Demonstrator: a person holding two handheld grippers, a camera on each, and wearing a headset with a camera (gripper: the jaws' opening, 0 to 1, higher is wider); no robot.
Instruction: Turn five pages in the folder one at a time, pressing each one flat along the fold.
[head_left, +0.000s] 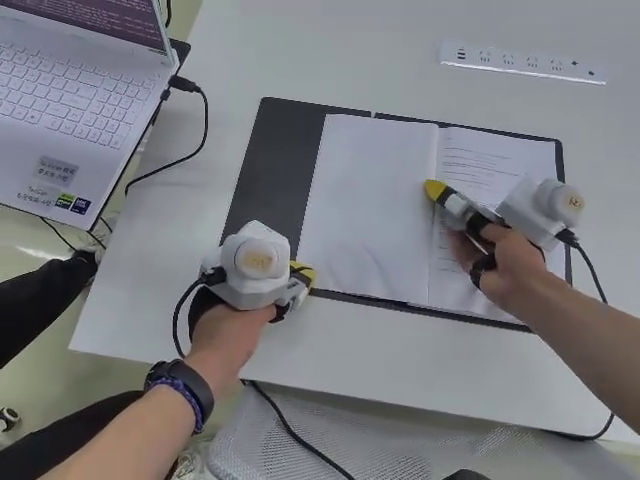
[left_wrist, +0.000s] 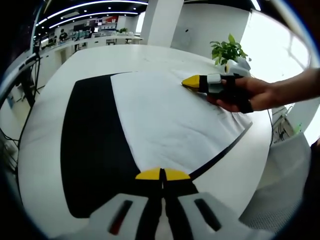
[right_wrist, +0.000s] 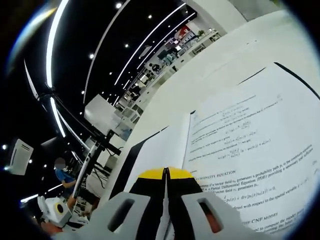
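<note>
Black open folder (head_left: 275, 170) w/ white pages lies flat at centre of white table (head_left: 400, 70). Right hand (head_left: 505, 262) covers lower part of printed right page (head_left: 495, 165); text too small to read in head view. White laptop (head_left: 70, 90) cut off at frame edge. Right claw (head_left: 435, 190): jaws together, nothing held, yellow tip on the fold. Left claw (head_left: 300, 272): jaws together, nothing held, at folder's near edge by blank left page (head_left: 370, 200); tips partly hidden behind its body.

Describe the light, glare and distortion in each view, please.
Head view: even soft light, the folder sharp, hardly any shadow. Left gripper view: fisheye bends the table edge; the window is washed out. Right gripper view: tilted; the printed page readable, ceiling lights curved streaks.
</note>
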